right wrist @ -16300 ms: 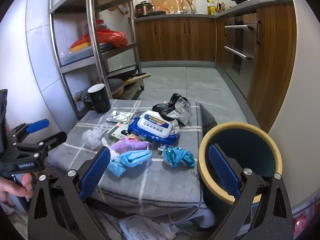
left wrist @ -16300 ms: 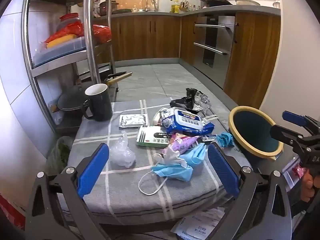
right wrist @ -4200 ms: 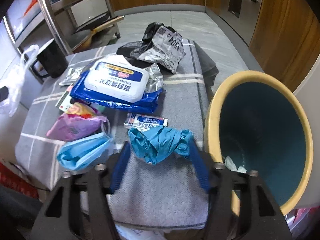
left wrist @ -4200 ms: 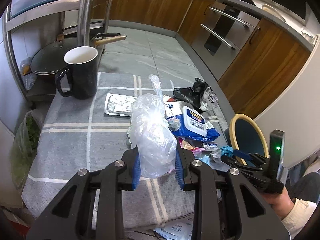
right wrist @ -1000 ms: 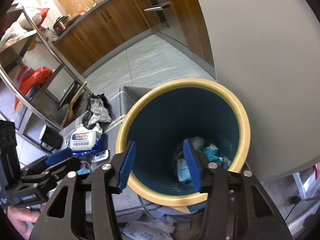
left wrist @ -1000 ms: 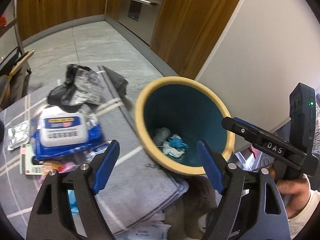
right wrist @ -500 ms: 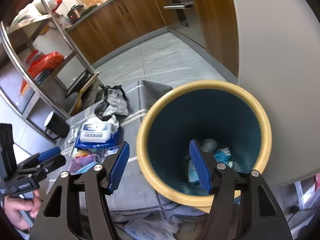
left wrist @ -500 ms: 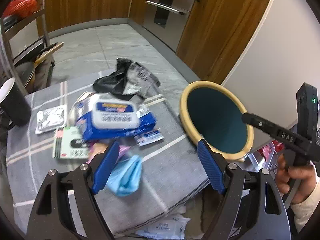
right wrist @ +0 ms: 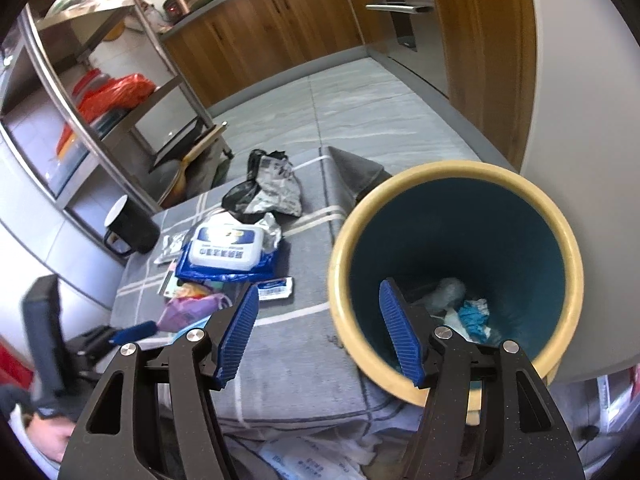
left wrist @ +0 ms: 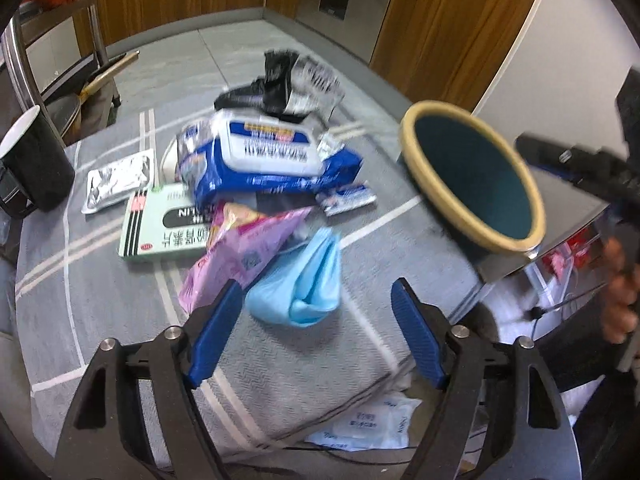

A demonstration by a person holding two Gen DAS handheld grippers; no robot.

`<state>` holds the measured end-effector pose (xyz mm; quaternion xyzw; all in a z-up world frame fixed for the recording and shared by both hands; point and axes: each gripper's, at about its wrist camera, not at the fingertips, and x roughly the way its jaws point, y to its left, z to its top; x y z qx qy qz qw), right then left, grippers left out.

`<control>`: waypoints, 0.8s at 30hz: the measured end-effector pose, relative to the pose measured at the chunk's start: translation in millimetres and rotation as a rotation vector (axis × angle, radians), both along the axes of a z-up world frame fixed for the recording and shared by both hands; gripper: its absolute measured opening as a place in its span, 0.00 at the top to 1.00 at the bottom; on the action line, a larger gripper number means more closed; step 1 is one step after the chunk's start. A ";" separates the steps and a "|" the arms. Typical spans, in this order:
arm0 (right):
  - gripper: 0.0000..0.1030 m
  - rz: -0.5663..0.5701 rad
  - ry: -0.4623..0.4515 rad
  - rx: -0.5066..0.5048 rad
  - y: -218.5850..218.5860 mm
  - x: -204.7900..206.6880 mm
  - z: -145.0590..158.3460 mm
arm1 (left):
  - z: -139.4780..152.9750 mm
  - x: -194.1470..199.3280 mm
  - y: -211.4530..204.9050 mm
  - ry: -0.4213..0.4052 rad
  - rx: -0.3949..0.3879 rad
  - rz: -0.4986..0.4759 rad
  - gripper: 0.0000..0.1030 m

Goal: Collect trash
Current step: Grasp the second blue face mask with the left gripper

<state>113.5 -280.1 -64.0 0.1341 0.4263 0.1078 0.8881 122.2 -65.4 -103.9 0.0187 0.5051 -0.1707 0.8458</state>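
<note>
The teal bin with a yellow rim [left wrist: 472, 176] [right wrist: 456, 264] stands at the table's right edge, with a clear bag and a teal glove [right wrist: 474, 314] inside. My left gripper [left wrist: 316, 332] is open and empty just above a blue face mask [left wrist: 304, 276] and a pink wrapper [left wrist: 244, 248]. My right gripper [right wrist: 320, 336] is open and empty at the bin's near left rim. A blue wipes pack [left wrist: 264, 156] [right wrist: 228, 252], a green box [left wrist: 168, 224], a small sachet [left wrist: 348, 196] and a black-silver wrapper [left wrist: 288, 84] lie on the grey cloth.
A black mug [left wrist: 32, 164] [right wrist: 128, 228] stands at the table's left. A foil blister pack [left wrist: 120, 180] lies beside it. A metal shelf rack [right wrist: 100, 92] stands behind, wooden cabinets beyond. White packets [left wrist: 360, 424] lie on the floor below the table's front edge.
My left gripper has swung from over the bin back left and down to the mask and pink wrapper. My right gripper has opened wider and drawn back from the bin toward the table.
</note>
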 end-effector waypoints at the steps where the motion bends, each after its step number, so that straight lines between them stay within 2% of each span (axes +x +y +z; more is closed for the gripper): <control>1: 0.38 0.004 0.000 -0.001 1.9 0.2 0.3 | -4.0 1.2 -0.9 0.003 0.008 -0.005 0.31; 5: 0.38 0.026 0.003 -0.009 14.5 0.0 1.0 | -16.4 4.7 -5.8 -0.001 0.049 -0.025 0.42; 10: 0.38 0.053 0.010 -0.013 28.3 1.4 0.4 | -18.1 2.2 1.0 0.018 0.081 -0.022 0.76; 12: 0.38 0.064 0.012 -0.014 34.5 2.7 0.2 | -13.9 0.6 6.3 0.020 0.071 -0.014 0.81; 16: 0.38 0.084 0.020 -0.016 44.9 4.2 -1.6 | -0.2 -4.0 23.1 0.024 0.009 0.014 0.84; 24: 0.38 0.130 0.039 -0.035 68.3 5.8 -8.7 | 25.9 -8.7 47.9 0.023 -0.087 0.042 0.84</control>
